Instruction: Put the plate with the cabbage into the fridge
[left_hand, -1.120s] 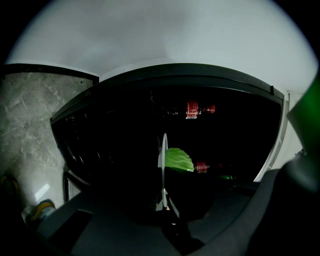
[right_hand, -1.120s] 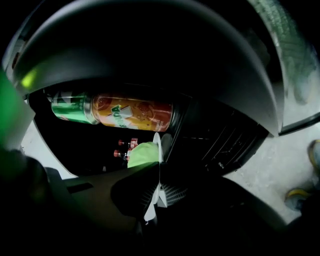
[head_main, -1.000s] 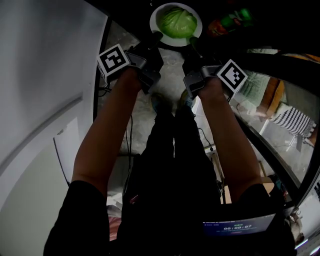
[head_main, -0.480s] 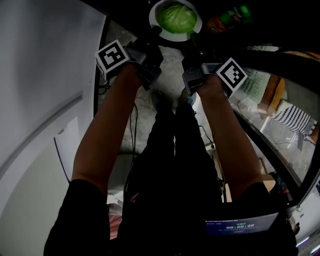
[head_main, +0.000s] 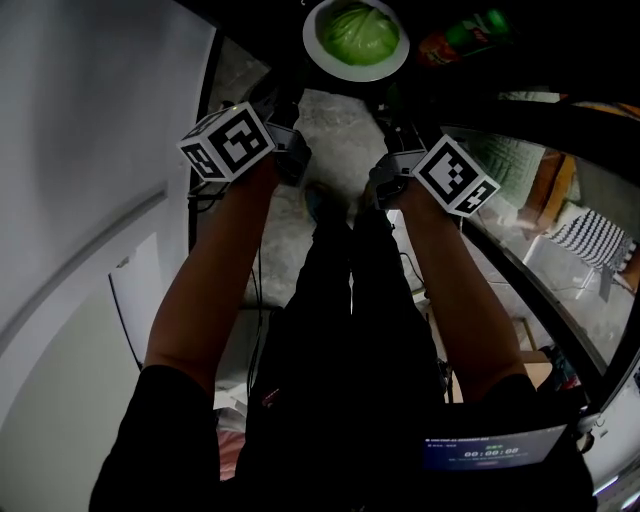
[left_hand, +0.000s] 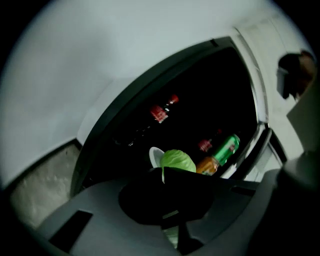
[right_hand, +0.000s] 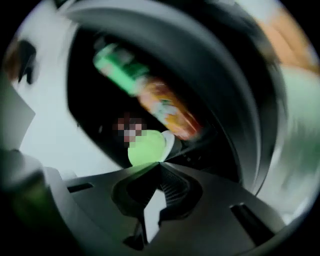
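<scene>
Plate (head_main: 316, 54) with the cabbage (head_main: 358, 32) now sits deeper in the dark fridge (left_hand: 200, 100) mouth than half a second ago, close beside a green can (head_main: 474, 28) and an orange bottle (left_hand: 207, 165). I have the left gripper (left_hand: 163, 171) pinched tight on the plate's left rim and the right gripper (right_hand: 159, 164) clamped on its right rim. Both marker cubes (head_main: 228, 143) have rolled since then, and the left one shows two faces.
</scene>
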